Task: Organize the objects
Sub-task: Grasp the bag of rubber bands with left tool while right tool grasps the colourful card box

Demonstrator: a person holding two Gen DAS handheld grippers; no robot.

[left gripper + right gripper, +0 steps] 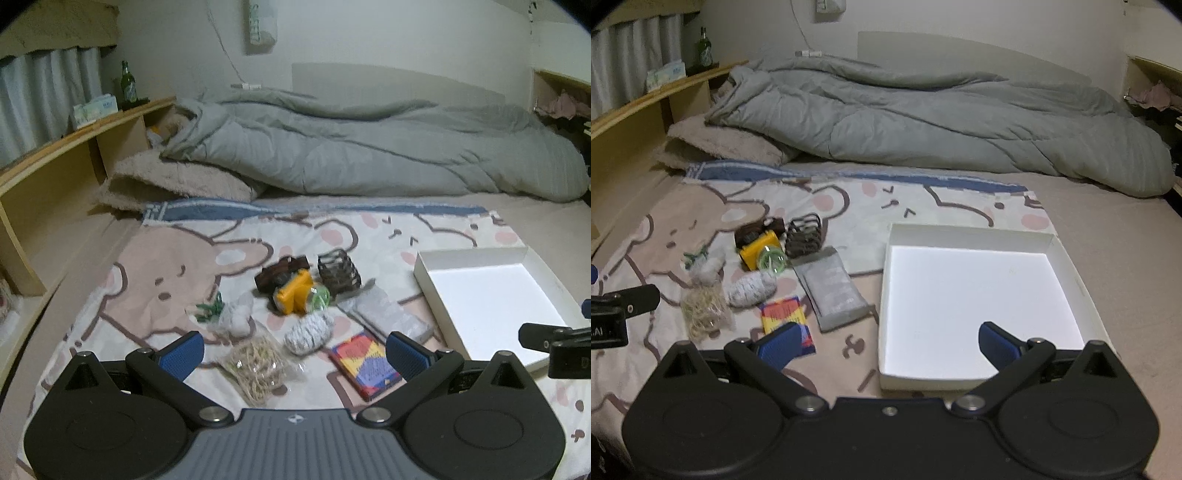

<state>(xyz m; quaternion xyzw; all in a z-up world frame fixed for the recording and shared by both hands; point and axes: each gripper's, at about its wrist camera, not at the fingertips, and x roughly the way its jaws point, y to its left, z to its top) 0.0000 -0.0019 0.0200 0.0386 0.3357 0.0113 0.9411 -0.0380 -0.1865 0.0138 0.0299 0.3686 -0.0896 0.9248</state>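
Across the bottom of the left wrist frame, the left black plastic two-finger gripper (294, 352) showed two rounded discs, a ribbed grey centre plate with a small white emblem, silver pivot screws and blue textured fingertip pads (183, 353). Along the bottom of the right wrist frame, the right black plastic two-finger gripper (888, 343) looked alike, with an all-black centre and one small silver screw.

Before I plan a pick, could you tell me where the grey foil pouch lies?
In the right wrist view, the flat grey foil pouch lies on the cartoon blanket, just left of the white cardboard tray.
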